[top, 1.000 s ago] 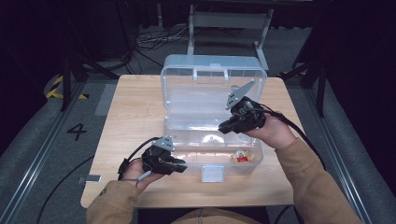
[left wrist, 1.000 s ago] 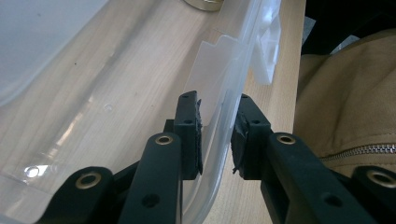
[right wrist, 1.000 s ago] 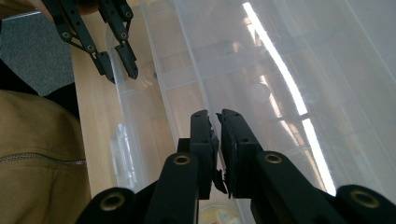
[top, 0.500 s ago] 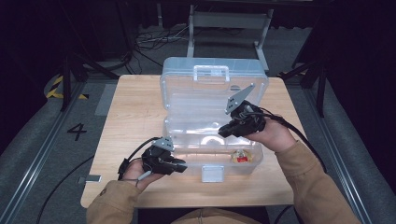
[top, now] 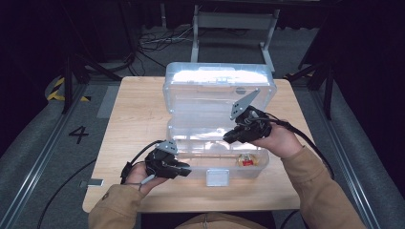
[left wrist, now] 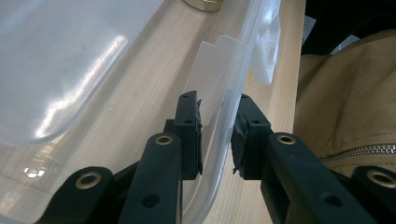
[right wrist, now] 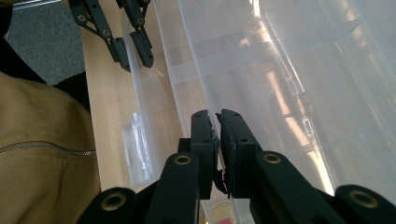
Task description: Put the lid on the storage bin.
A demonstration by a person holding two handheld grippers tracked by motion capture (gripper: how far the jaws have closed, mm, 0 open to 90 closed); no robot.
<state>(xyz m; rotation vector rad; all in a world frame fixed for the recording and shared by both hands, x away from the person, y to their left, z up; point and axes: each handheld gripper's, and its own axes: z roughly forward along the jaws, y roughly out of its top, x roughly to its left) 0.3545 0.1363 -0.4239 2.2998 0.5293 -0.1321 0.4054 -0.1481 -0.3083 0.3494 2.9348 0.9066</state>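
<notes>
Nothing much has moved since a moment ago: both hands sit in the same spots. Nearest, at the left, the left hand-held gripper (top: 184, 168) has its 2 jaws on either side of the near wall of the clear plastic box (top: 188, 143), one inside and one outside, at a narrow gap; whether they press on the wall I cannot tell. That box sits open in the middle of the wooden desk (top: 133, 114). A small round thing with a red label (top: 246, 161) lies inside the box, at its near right. Just past it, the right hand-held gripper (top: 228, 137) is pinched almost closed above the inside of the box. Farther back, the clear lid (top: 217, 88) stands up.
</notes>
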